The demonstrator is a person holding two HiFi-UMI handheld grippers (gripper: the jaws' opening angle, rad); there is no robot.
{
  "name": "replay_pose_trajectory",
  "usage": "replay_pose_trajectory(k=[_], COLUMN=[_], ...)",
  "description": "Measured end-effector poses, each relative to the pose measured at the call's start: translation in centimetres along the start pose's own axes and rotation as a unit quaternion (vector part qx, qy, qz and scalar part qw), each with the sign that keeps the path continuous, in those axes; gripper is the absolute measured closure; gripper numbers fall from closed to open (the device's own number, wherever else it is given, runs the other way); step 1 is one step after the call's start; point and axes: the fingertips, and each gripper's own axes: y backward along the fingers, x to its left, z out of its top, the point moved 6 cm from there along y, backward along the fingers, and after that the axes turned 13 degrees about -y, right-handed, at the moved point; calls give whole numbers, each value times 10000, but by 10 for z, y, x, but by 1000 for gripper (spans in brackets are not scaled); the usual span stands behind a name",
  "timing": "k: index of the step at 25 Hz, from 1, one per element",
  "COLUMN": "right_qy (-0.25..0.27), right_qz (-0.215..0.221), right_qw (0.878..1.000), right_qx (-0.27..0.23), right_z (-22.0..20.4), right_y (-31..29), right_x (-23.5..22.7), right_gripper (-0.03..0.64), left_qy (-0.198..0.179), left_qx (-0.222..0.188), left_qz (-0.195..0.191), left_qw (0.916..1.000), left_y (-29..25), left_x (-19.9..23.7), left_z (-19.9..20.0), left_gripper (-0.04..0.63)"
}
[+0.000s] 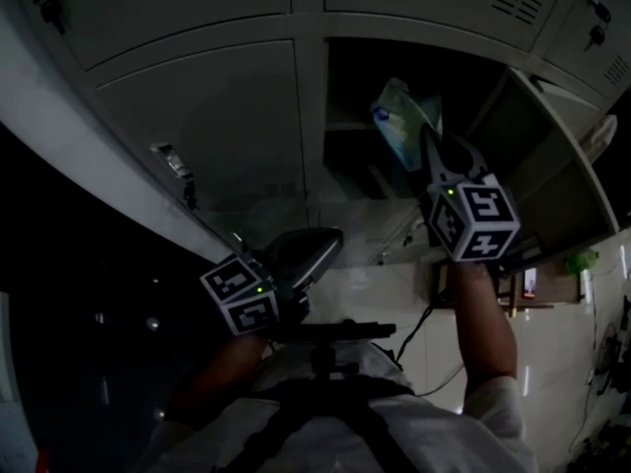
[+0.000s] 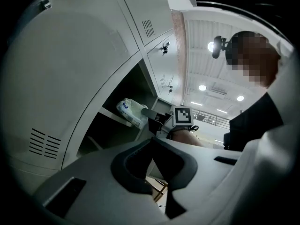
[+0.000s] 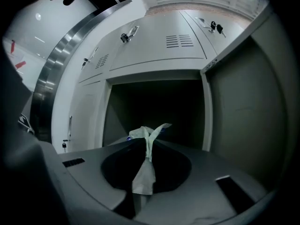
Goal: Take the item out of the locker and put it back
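Note:
The item is a white plastic-wrapped pack with blue print. It hangs at the mouth of the open locker compartment. My right gripper is shut on the pack's film wrapper. In the right gripper view the pinched film runs up between the jaws, and the rest of the pack sits in front of the dark compartment. My left gripper is lower and to the left, away from the locker, shut with nothing in it. The left gripper view shows the pack and the right gripper from the side.
Closed grey locker doors surround the open compartment. Its own door stands swung out to the right. A shelf edge crosses the compartment. A person's arm holds the right gripper.

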Motion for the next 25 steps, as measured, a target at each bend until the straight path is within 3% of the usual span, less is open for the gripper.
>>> replay_pose_trajectory(k=[13, 25], right_qy=[233, 471], right_qz=[-277, -471], right_qw=[9989, 9954], right_qx=[301, 687], right_z=[14, 15], right_y=[-101, -152], right_x=[-15, -23], right_gripper=[594, 588], left_qy=[-182, -189], left_qx=[26, -19], left_qz=[204, 365], left_qw=[9996, 9992], left_y=[-9, -11], left_x=[24, 31], left_z=[16, 16], left_gripper=[592, 592])
